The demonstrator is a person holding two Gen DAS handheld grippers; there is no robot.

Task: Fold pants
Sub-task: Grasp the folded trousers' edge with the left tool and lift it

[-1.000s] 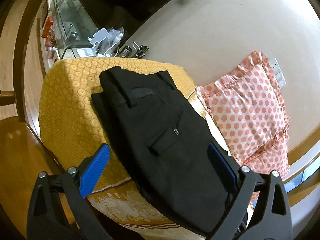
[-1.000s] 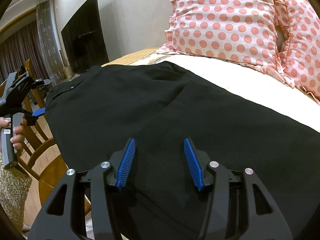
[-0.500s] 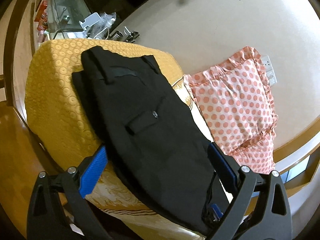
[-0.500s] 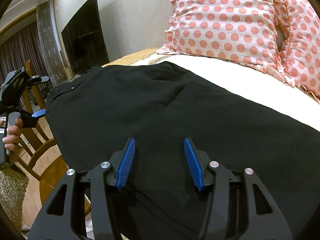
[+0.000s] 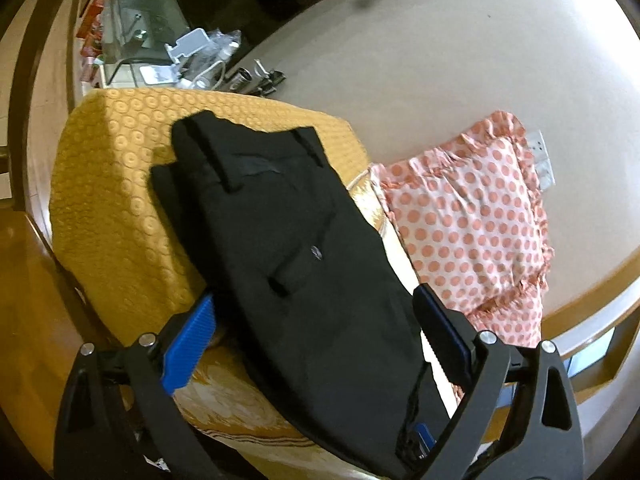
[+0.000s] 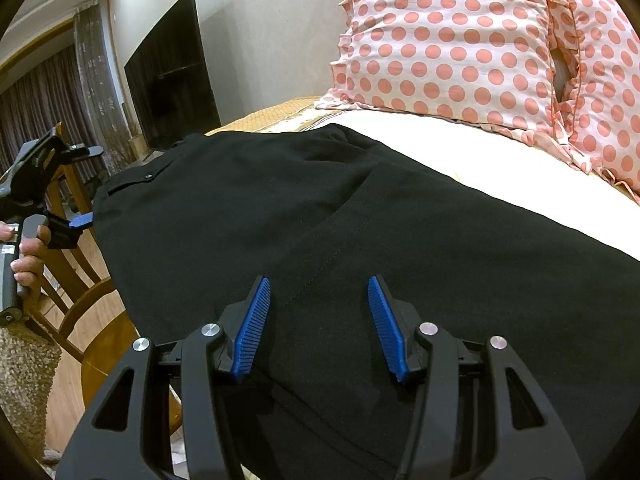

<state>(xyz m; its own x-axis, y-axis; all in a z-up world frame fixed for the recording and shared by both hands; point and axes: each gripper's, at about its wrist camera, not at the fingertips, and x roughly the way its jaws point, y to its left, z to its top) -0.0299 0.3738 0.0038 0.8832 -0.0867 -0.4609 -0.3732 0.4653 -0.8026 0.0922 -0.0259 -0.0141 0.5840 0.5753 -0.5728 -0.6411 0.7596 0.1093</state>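
Black pants (image 5: 304,264) lie flat on a gold bedspread (image 5: 116,184), waistband at the far end and a buttoned back pocket facing up. My left gripper (image 5: 316,320) is open wide at the near side edge of the pants, with cloth in the gap but no pad pressing. In the right wrist view the left gripper (image 6: 96,186) sits by the waist end, held by a hand (image 6: 26,256). My right gripper (image 6: 317,284) hovers half open over the leg part of the pants (image 6: 360,216), nothing pinched between its blue pads (image 6: 252,328).
Pink polka-dot pillows (image 6: 452,48) lean on the wall behind a white sheet (image 6: 440,140). A dark TV (image 6: 172,76) and a glass cabinet (image 5: 140,28) with clutter stand past the bed's end. A wooden chair (image 6: 80,288) is beside the bed. A wall socket (image 5: 542,160) is near the pillow.
The left gripper has rolled a little and edged closer to the side of the pants, still open. The right gripper has stayed where it was.
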